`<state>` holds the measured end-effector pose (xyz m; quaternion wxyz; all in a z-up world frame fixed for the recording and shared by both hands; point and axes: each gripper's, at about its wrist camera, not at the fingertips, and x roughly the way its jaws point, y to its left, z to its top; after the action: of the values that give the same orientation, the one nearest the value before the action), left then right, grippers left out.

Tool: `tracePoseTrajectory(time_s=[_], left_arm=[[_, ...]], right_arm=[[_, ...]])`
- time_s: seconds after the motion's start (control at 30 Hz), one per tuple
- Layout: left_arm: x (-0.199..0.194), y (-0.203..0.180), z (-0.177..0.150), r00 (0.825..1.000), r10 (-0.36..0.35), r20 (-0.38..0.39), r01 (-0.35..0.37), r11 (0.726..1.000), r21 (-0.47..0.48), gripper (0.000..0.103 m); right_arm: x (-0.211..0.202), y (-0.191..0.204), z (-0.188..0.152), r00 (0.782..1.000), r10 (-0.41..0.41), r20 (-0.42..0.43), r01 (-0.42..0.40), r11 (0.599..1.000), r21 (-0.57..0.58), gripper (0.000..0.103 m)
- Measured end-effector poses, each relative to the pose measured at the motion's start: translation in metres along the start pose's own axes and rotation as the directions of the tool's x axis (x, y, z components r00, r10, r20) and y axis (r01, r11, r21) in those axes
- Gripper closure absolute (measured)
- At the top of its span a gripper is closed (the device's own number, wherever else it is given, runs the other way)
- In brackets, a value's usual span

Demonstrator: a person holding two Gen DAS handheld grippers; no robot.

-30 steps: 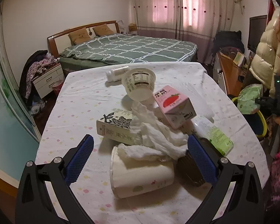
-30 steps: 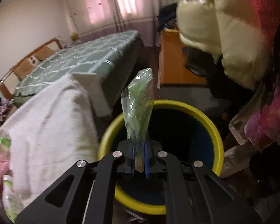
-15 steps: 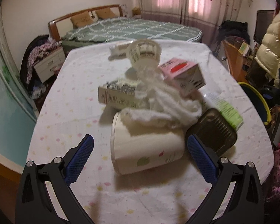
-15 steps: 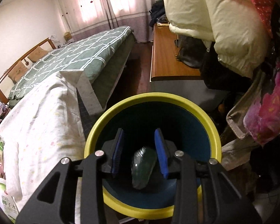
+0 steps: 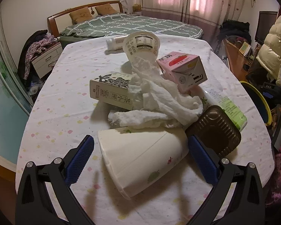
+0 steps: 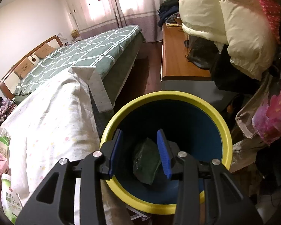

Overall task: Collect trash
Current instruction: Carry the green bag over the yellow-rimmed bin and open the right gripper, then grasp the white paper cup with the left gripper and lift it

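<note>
Over the bin, off the right edge of the table, the right gripper hangs with its jaws opening and nothing between the pads. A green wrapper lies loose at the bottom of the bin, below the fingers and clear of them. Bin: yellow rim, dark blue inside, standing on the floor between table and a wooden desk.

At the near end of the table, the left gripper is spread wide, pads on either side of a white paper cup lying on its side. Left pad stands apart from the cup's rim; right pad is just beside the cup's narrow end, contact cannot be told. Not clenched on it.

Remaining trash on the flowered cloth, piled mid-table:
- crumpled tissue, draped over the cup's far side;
- tea carton, left of the tissue, tilted;
- pink carton, right and farther, tilted;
- clear tub, tipped, far side of the pile;
- white bottle, lying behind the tub;
- dark tray, right of the cup, touching it;
- green-label bottle, lying beyond the tray.

Bed stands past the table's far end.
</note>
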<state>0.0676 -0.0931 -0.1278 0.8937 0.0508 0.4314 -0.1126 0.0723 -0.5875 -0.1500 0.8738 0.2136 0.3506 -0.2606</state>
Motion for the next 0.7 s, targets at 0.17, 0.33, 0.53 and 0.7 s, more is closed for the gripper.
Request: tracePoseTrajectory(time_s=[0.17,0.33,0.53,0.7], left_arm=[[-0.003,-0.002,-0.004,1.0,0.017,-0.003,-0.017,1.0,0.002,0.004],[0.005,-0.003,-0.004,0.999,0.006,-0.036,-0.006,1.0,-0.009,0.004],[0.004,0.004,-0.001,0.999,-0.049,-0.009,0.049,0.998,-0.028,0.014],[0.0,0.01,-0.004,0.996,-0.089,-0.013,0.088,0.996,-0.02,0.027]], right_arm=[[-0.001,0.001,-0.001,1.0,0.008,0.001,-0.008,1.0,0.0,0.066],[-0.002,0.003,-0.002,1.0,0.016,0.001,-0.016,1.0,-0.001,0.065],[-0.003,0.005,-0.003,1.0,0.025,-0.002,-0.025,1.0,-0.008,0.065],[-0.005,0.008,-0.006,0.999,0.038,-0.008,-0.038,0.999,-0.015,0.065]])
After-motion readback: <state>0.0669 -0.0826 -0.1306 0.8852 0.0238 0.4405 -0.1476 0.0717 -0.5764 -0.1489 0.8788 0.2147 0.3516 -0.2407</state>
